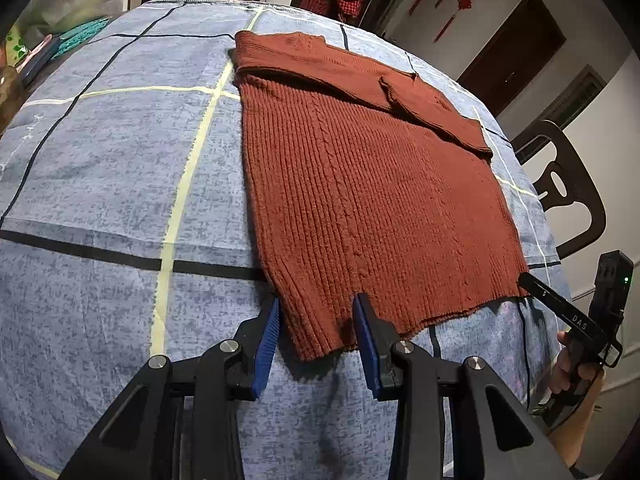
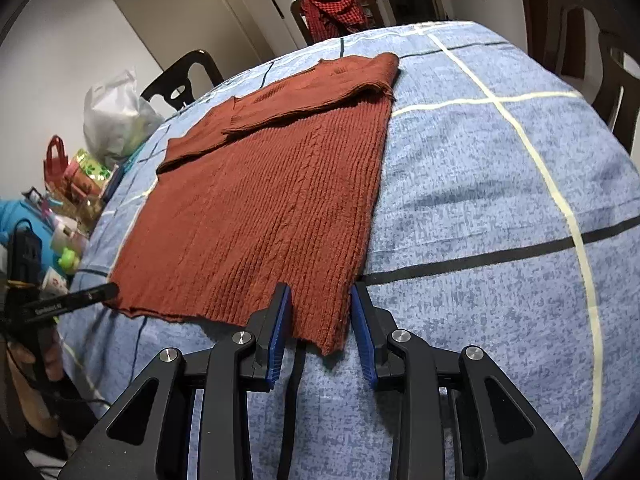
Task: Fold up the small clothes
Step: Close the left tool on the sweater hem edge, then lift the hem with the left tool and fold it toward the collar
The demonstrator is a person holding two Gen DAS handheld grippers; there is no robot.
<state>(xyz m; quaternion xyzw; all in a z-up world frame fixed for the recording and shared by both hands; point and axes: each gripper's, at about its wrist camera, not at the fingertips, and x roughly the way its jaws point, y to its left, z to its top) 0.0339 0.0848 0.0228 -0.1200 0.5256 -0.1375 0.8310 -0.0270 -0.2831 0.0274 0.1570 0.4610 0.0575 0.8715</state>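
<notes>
While both hand-held grippers sit at the near hem, the rust-brown knitted sweater (image 1: 360, 184) lies flat on the surface (image 1: 120, 184), which is covered by a blue cloth with yellow and black grid lines. Sleeves are folded across the upper part of the garment; the ribbed body runs down toward the lower edge of each frame.

Left wrist view: the left hand-held gripper (image 1: 316, 312) is at lower centre, blue pads wide apart, straddling the sweater's near left corner. The knit lies loose between the pads; nothing is clamped. At the right edge of the frame, the right hand-held gripper (image 1: 532, 282) appears side-on, its tip at the hem's other corner.

Right wrist view: the right hand-held gripper (image 2: 320, 300) is at lower centre, pads likewise spread, with the sweater's (image 2: 260, 200) near right corner lying slack between them. The left hand-held gripper (image 2: 100, 292) shows at the left edge, tip at the hem.

Upper centre of both frames: a red checked garment (image 2: 332, 4) draped over a chair. Left edge, right wrist view: a white plastic bag (image 2: 116, 116) and assorted clutter beyond the cloth.
</notes>
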